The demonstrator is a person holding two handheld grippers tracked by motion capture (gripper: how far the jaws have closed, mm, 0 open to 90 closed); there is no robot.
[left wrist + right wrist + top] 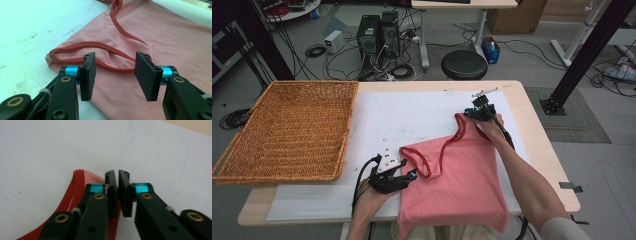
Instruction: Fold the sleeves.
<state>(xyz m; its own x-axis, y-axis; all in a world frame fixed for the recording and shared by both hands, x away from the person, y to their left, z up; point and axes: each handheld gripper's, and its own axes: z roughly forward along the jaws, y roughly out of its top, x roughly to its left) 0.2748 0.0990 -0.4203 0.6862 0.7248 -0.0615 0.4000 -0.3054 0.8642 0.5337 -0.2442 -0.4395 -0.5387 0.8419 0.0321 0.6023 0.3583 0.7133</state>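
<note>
A pink sleeveless top [452,175] with red trim lies flat on the white sheet [402,115], its hem hanging over the table's near edge. My left gripper [410,174] rests at the top's left shoulder. In the left gripper view its jaws stand open [116,58] on either side of the red-trimmed edge [100,45], pads clear of the cloth. My right gripper [470,114] is at the far shoulder strap [459,120]. In the right gripper view its jaws [117,173] are pressed together, pinching the red-edged strap [77,185] against the sheet.
A large wicker basket [282,85] sits on the table's left side, beside the sheet. The wooden table edge [539,145] runs close on the right. A black stool [464,64], computer towers and cables stand on the floor beyond the table.
</note>
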